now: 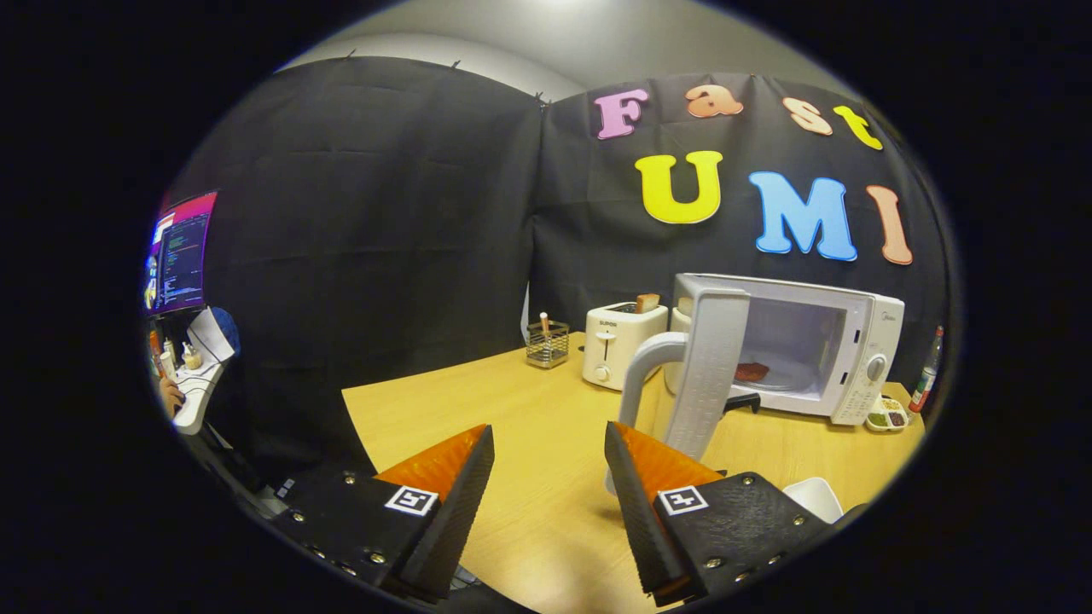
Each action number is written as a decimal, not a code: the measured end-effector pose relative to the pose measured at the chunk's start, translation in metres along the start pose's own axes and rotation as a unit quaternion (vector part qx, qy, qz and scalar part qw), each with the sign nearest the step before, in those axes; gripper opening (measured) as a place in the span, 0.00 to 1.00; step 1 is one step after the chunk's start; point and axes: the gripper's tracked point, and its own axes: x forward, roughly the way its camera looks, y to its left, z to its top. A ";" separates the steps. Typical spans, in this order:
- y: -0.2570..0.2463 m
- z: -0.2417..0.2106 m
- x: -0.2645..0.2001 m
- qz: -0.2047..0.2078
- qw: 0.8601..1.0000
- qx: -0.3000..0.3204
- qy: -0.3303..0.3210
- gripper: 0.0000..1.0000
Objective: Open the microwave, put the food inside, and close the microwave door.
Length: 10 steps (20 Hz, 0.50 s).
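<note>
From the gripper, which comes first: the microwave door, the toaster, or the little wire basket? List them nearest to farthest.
The gripper is open, holding nothing.
1. Microwave door: swung open, just beyond one finger.
2. Toaster: farther back on the table, beside the microwave.
3. Wire basket: beside the toaster, near the wall; these two are nearly level, so that order is uncertain.

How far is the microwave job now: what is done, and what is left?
Done: the microwave door stands open, and the food lies inside. In hand: nothing; the hand-held gripper is open, with the door just beyond its fingers. Left: closing the door.
</note>
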 end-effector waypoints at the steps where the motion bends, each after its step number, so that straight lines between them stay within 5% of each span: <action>1: -0.003 -0.002 0.002 0.002 1.000 0.008 0.003 0.79; 10: -0.009 -0.003 0.017 -0.003 1.000 -0.018 0.010 0.74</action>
